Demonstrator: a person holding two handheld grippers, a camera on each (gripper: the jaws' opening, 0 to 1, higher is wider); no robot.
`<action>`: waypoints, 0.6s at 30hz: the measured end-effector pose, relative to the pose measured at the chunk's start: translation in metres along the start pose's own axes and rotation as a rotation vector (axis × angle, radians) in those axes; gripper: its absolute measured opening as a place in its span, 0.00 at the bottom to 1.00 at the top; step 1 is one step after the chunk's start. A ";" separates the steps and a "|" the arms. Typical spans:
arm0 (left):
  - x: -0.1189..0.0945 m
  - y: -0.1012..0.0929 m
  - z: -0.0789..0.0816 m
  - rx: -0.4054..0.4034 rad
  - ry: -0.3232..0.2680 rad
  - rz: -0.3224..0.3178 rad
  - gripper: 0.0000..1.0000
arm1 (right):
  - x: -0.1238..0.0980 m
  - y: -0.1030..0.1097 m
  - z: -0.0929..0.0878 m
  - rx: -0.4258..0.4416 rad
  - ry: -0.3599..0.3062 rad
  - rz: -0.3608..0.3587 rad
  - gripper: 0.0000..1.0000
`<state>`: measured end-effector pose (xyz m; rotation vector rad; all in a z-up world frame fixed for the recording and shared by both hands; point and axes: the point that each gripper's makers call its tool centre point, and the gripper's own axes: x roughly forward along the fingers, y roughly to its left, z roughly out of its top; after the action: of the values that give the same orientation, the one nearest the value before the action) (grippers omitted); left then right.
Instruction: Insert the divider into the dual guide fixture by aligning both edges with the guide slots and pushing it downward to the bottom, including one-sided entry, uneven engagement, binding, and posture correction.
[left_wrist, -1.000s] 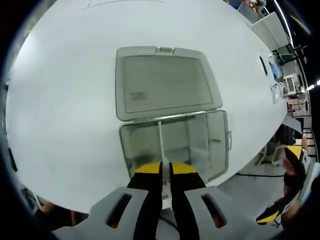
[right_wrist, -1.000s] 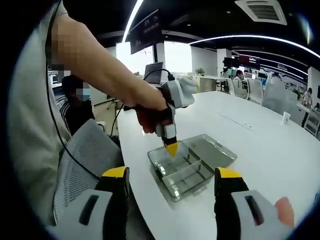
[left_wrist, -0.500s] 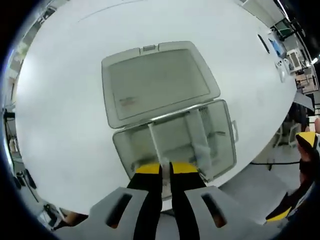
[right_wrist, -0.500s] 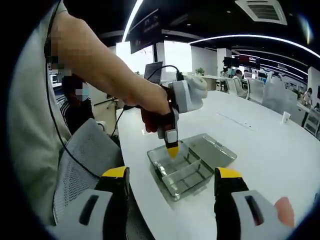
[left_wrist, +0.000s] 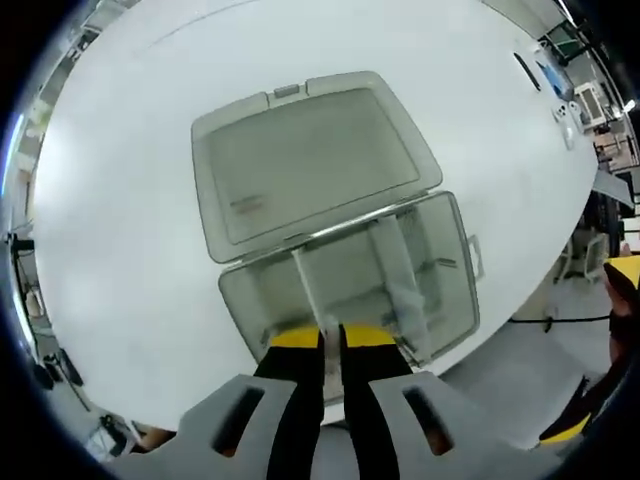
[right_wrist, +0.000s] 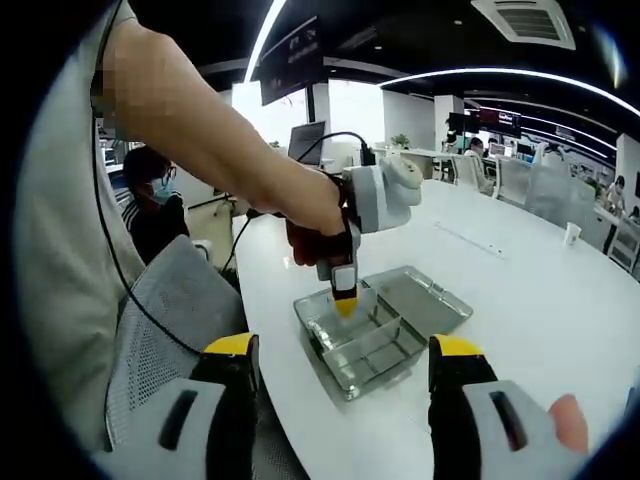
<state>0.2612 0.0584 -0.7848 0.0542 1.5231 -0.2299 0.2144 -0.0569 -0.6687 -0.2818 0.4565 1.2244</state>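
Reaching down from the person's bent arm, the left gripper (right_wrist: 343, 300) pinches the divider (left_wrist: 308, 291) upright inside the clear box (right_wrist: 362, 335), while the right gripper (right_wrist: 340, 375) hangs back, jaws spread.

A grey mesh chair (right_wrist: 165, 330) stands beside the white table (right_wrist: 560, 320) (an office room).

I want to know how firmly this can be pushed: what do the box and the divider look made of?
The box and its open lid look like translucent grey plastic, smooth and slightly glossy: the white table shows through. The divider, pinched by the left hand-held gripper, looks like thin clear plastic, though glass cannot be ruled out.
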 end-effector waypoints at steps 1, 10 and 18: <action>0.001 0.001 0.000 -0.001 0.001 0.000 0.02 | 0.000 0.000 0.000 0.001 0.000 0.000 0.67; 0.006 0.002 0.000 -0.006 0.012 0.001 0.02 | -0.004 -0.003 -0.004 0.007 0.007 -0.006 0.67; 0.008 0.002 -0.002 -0.012 0.009 0.005 0.02 | -0.005 -0.005 -0.002 0.007 0.007 -0.009 0.67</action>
<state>0.2595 0.0599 -0.7934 0.0492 1.5331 -0.2166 0.2170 -0.0632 -0.6685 -0.2820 0.4653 1.2129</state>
